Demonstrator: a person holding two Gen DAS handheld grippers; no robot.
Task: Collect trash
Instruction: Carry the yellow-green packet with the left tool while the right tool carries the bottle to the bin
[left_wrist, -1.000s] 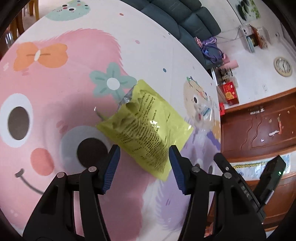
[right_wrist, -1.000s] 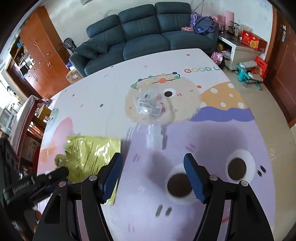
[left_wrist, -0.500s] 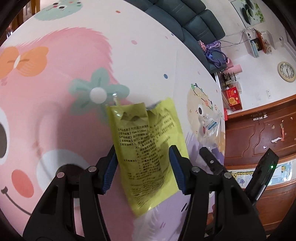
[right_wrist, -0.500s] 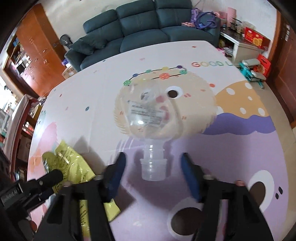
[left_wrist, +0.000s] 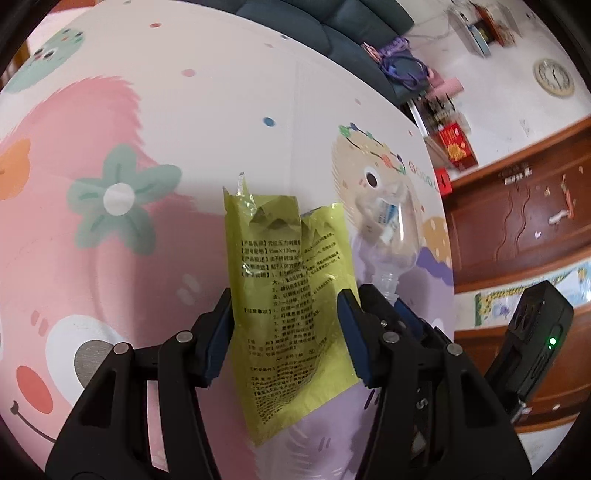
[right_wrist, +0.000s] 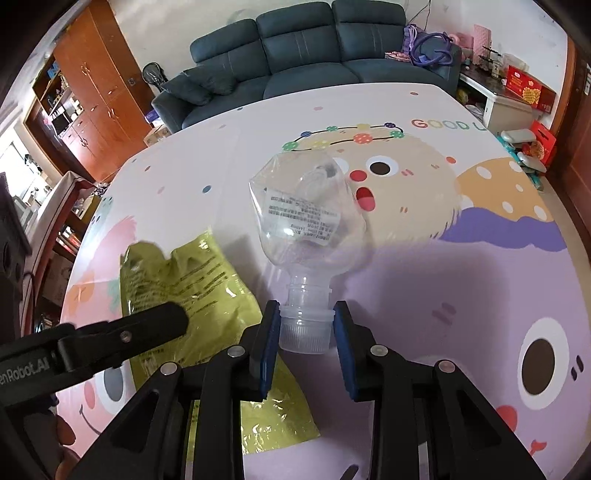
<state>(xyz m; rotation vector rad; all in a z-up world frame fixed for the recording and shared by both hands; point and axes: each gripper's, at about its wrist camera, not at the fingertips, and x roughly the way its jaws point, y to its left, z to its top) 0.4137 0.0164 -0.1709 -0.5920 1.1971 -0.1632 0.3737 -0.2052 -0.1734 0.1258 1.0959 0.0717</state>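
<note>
A yellow-green printed plastic bag (left_wrist: 291, 295) lies flat on the cartoon-printed tabletop (left_wrist: 155, 110). My left gripper (left_wrist: 284, 332) hangs over its lower half, open, one finger near each long edge of the bag. Just to its right lies a crushed clear plastic bottle (right_wrist: 306, 218) with a white label, its cap (right_wrist: 304, 332) pointing towards me. My right gripper (right_wrist: 306, 334) is closing its jaws, and the blue pads touch both sides of the cap. The bottle (left_wrist: 391, 236) and bag (right_wrist: 207, 291) show in both views. The left gripper's black finger (right_wrist: 147, 328) crosses the right wrist view.
A dark blue sofa (right_wrist: 310, 51) stands beyond the table's far edge. Wooden cabinets (right_wrist: 92, 92) are at the far left, a low white unit with a red box (right_wrist: 528, 88) at the far right. The table's right edge (right_wrist: 524, 155) drops to the floor.
My left gripper slid over the bag, which now sits upright between its fingers. My right gripper came down to the bottle and its jaws narrowed around the cap.
</note>
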